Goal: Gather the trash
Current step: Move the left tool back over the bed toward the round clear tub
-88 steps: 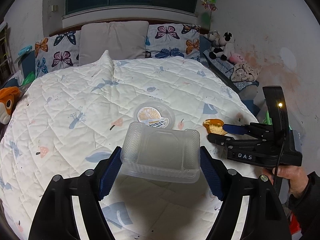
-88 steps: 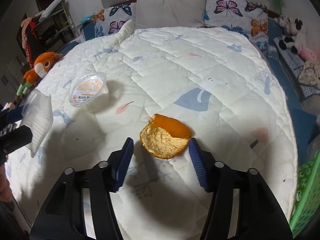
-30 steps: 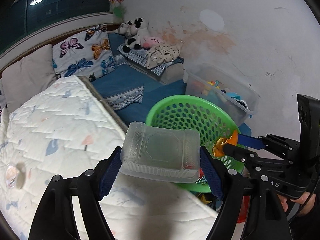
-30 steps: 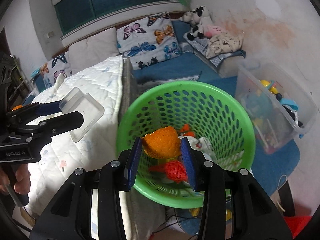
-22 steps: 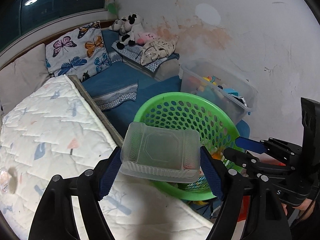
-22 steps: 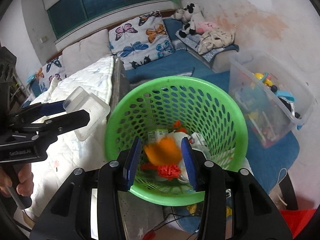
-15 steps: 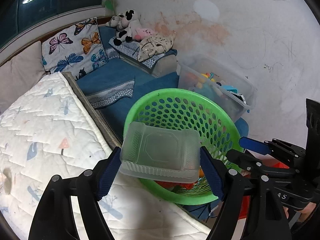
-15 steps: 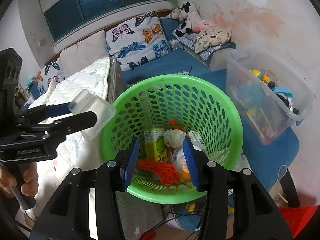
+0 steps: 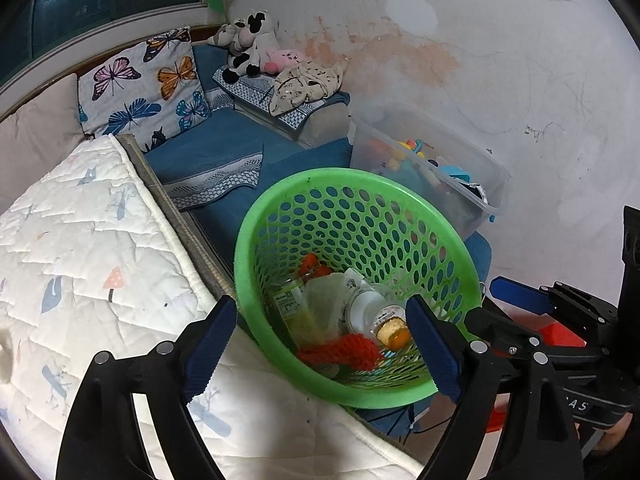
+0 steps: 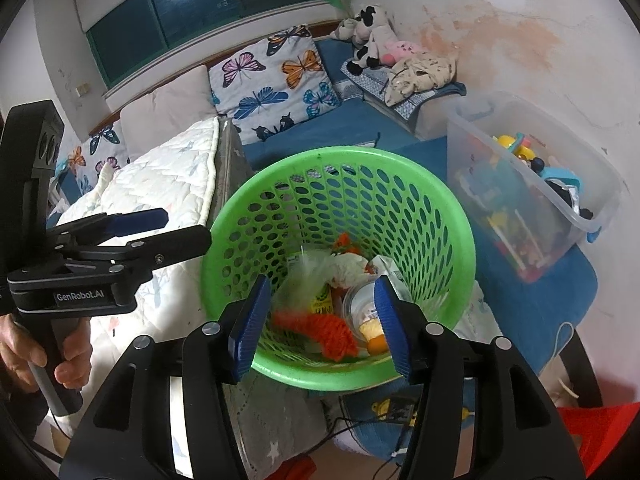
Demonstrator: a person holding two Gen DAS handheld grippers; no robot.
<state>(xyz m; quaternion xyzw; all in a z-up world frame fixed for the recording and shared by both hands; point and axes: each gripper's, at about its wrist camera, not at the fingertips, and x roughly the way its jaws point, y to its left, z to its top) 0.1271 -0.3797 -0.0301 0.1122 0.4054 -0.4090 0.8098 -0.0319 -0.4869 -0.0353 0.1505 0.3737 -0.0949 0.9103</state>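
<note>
Both grippers, left gripper (image 9: 320, 344) and right gripper (image 10: 318, 322), hang over green basket (image 10: 448, 216), jaws opening empty, to drop trash in

Home bedroom: bed (image 9: 80, 248) with quilted cover, butterfly pillows (image 9: 140, 88) at headboard edge, plush toys (image 9: 256, 52) by wall, toy-filled plastic bin (image 9: 432, 168) on floor.

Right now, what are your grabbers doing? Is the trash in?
Left gripper and right gripper opening, both empty. Trash in green basket. Nothing blocking.
</note>
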